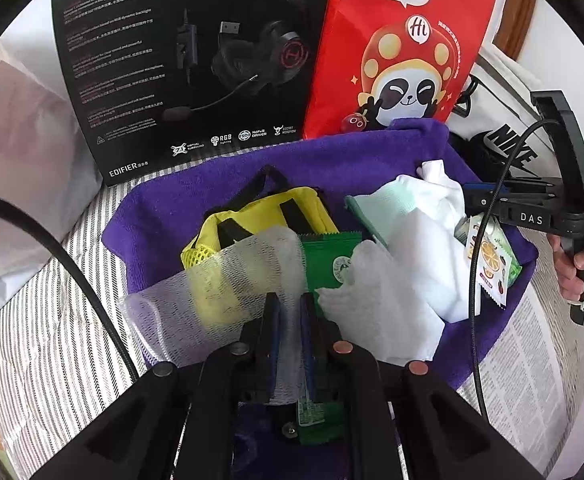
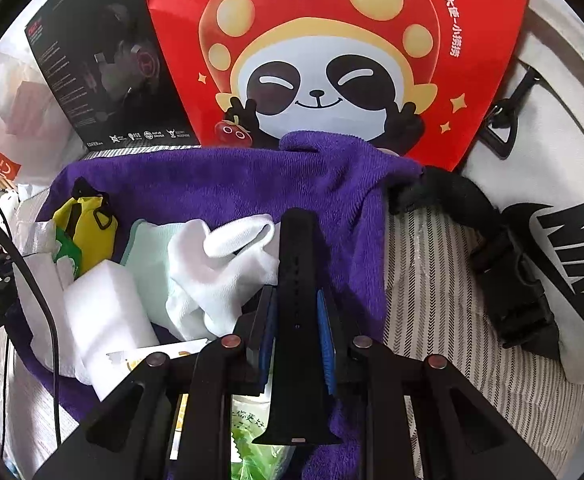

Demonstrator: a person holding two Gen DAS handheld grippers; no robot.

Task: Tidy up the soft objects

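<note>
One purple towel carries one yellow mesh bag, one green packet and white cloths. The left tongs pinch a gauze strip just ahead. The right tongs clamp one black strap, pointing toward a red bag beyond.

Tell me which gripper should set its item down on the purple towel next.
Probably the right. The right gripper is shut on a black watch strap directly above bare purple towel. The left gripper pinches white gauze draped over the yellow mesh bag, amid clutter.
</note>
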